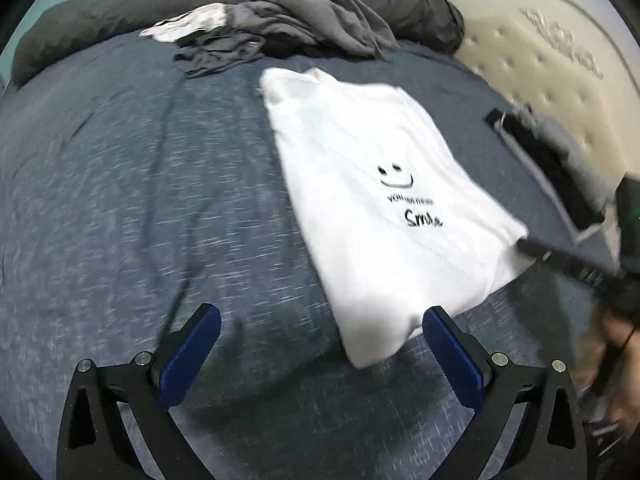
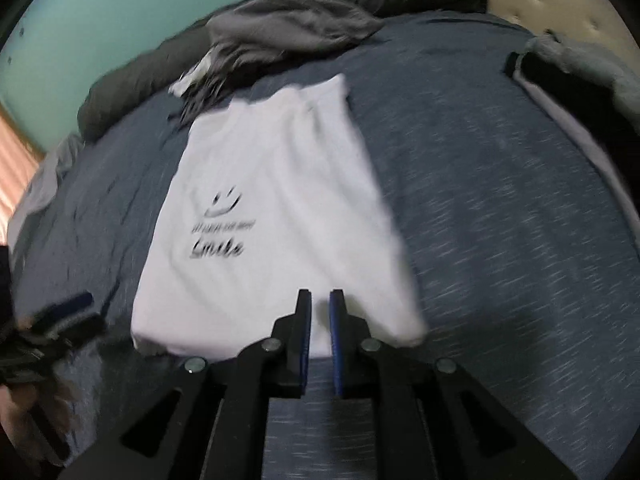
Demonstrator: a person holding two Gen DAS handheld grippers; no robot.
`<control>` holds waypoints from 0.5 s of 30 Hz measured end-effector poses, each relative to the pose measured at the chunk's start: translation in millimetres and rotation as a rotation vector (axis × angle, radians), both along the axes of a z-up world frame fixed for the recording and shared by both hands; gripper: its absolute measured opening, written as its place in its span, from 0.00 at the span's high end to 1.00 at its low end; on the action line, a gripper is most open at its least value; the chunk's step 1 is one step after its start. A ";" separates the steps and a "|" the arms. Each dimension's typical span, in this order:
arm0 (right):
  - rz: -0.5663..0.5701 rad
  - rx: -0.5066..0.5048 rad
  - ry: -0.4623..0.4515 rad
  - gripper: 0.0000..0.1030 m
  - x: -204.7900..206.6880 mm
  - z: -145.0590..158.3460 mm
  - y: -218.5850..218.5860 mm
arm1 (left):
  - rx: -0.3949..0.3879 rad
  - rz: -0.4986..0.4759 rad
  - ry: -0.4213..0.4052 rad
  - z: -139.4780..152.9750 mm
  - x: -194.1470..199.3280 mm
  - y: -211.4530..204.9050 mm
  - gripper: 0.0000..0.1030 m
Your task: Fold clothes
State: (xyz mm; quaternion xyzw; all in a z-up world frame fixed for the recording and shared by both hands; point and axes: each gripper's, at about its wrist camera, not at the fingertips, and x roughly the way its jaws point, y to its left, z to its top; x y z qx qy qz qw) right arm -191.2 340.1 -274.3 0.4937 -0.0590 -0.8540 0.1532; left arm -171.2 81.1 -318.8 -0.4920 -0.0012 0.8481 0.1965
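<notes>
Centrally, folded white shirt (image 1: 372, 200) on blue bed (image 1: 140, 200), left tool (image 1: 320, 332) wide, right tool (image 2: 320, 300) narrow, empty.

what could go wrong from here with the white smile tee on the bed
1. The right gripper looks shut on the near hem of the white printed T-shirt; dragging it may bunch the fold.
2. The left gripper hangs open beside the shirt's near corner, so that side is unsupported and may sag.
3. The crumpled grey clothes pile lies close behind the shirt and could snag it.

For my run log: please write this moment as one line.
white shirt: folded on bed | left claw: open, empty | right claw: shut
</notes>
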 end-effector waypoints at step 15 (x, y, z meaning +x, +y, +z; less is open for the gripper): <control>-0.029 -0.002 -0.001 0.86 -23.9 4.0 34.8 | -0.003 -0.011 0.038 8.4 4.1 3.0 0.00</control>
